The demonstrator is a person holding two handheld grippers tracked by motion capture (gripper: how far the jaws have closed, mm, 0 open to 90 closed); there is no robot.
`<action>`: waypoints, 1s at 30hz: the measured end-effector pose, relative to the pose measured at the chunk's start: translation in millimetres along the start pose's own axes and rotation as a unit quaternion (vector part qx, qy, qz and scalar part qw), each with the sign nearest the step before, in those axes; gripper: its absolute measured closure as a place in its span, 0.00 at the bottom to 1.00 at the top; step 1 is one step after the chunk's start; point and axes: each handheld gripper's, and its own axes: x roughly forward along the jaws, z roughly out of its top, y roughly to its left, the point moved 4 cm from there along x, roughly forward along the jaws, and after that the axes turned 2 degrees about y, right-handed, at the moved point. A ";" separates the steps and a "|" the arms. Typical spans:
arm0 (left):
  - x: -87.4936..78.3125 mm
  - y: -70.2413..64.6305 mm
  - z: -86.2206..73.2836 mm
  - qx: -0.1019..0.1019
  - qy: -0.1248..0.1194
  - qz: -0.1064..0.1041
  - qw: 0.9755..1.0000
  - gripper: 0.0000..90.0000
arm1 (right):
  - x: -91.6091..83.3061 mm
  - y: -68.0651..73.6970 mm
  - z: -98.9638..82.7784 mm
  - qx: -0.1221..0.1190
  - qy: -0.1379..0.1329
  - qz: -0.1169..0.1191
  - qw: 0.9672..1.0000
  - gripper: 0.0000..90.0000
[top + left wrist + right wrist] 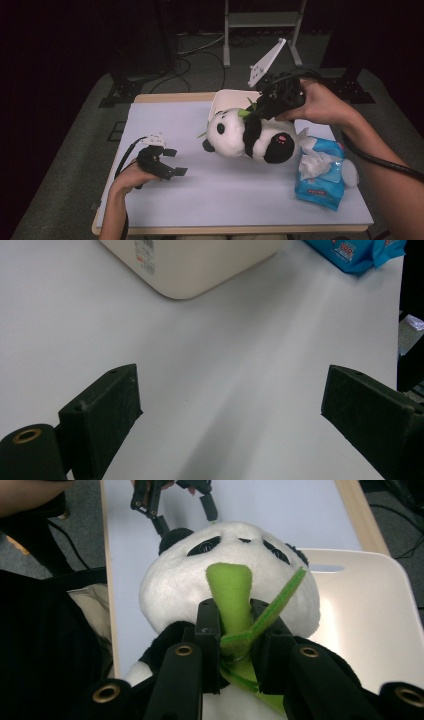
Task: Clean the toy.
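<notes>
A black-and-white panda plush (235, 136) hangs on its side over the white table mat (175, 125), head toward the left. My right gripper (256, 112) is shut on the green bamboo stalk (231, 592) sewn to the panda's front (200, 580), the jaws (235, 625) pinching it from both sides. Near the table's left edge my left gripper (177, 161) rests low with its jaws wide open. Between its fingers (230, 415) there is only bare mat.
A cream plastic bin (225, 97) stands behind the panda at the table's far edge; its base (200, 265) is in the left gripper view. A blue wipes pack (320, 180) with a tissue pulled up lies at the right. Stands and cables sit on the floor beyond.
</notes>
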 end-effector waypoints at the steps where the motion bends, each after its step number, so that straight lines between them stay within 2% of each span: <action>1: 0.0 0.0 0.0 0.000 0.000 0.000 1.000 0.09 | 0.0 0.0 0.0 0.000 0.000 0.000 1.000 0.83; 9: -3.3 2.6 -1.7 -0.005 -0.003 0.003 1.000 0.09 | -11.7 -19.0 3.2 0.015 0.000 -0.014 1.000 0.83; 21: -3.7 3.5 -3.1 -0.008 -0.005 0.004 1.000 0.09 | -18.7 -37.6 7.3 0.021 0.002 -0.034 0.999 0.83; 25: -3.4 4.0 -3.5 -0.010 -0.006 0.003 1.000 0.09 | -20.5 -48.9 8.3 0.030 0.002 -0.040 0.999 0.83; 30: -4.5 4.7 -4.1 -0.013 -0.009 0.003 1.000 0.09 | -14.7 -66.0 4.8 0.042 0.005 -0.036 0.998 0.84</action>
